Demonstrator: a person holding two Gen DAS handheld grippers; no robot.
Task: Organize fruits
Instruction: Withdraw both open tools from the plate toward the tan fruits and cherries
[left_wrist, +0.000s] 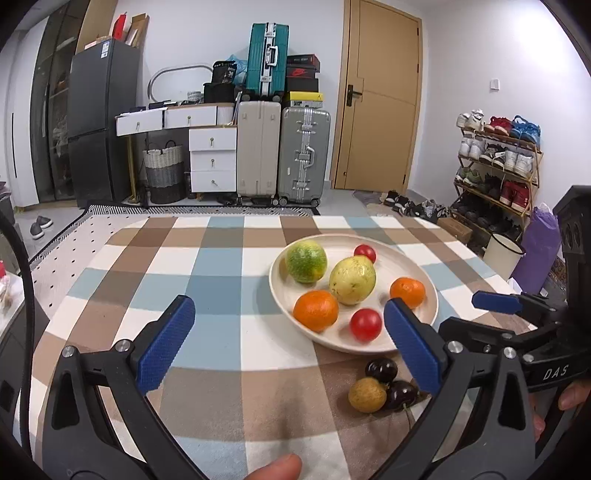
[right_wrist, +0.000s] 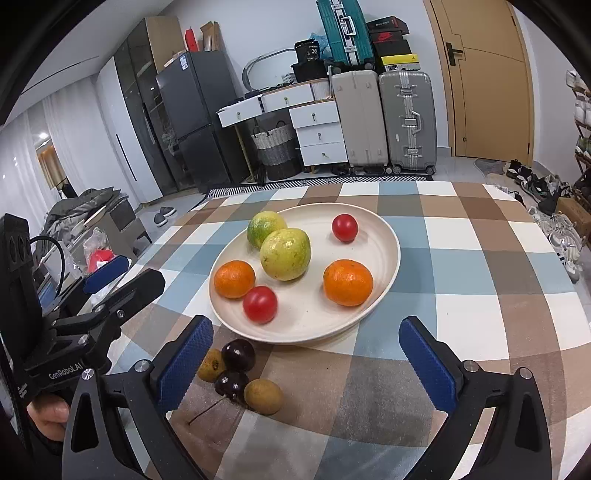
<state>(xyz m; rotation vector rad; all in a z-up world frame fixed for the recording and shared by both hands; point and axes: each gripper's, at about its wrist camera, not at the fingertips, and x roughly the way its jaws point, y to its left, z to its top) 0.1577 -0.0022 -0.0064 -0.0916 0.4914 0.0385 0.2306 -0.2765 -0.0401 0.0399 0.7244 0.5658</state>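
A cream plate (left_wrist: 402, 262) (right_wrist: 380, 236) on the checkered tablecloth holds a green citrus (left_wrist: 306, 261) (right_wrist: 264, 226), a yellow-green guava (left_wrist: 352, 280) (right_wrist: 285, 254), two oranges (left_wrist: 316, 310) (right_wrist: 348, 282) and two red tomatoes (left_wrist: 365, 325) (right_wrist: 260, 304). In front of the plate lie two dark cherries (left_wrist: 381, 370) (right_wrist: 238, 354) and two brown longans (left_wrist: 367, 394) (right_wrist: 263, 396). My left gripper (left_wrist: 290, 343) is open and empty above the cloth, left of the plate. My right gripper (right_wrist: 306, 362) is open and empty, just before the plate, with the loose fruits near its left finger.
The checkered tablecloth (left_wrist: 221, 280) (right_wrist: 461, 258) covers the table. The right gripper shows at the right of the left wrist view (left_wrist: 517, 317); the left gripper shows at the left of the right wrist view (right_wrist: 107, 291). Suitcases, drawers, a fridge and a shoe rack stand beyond.
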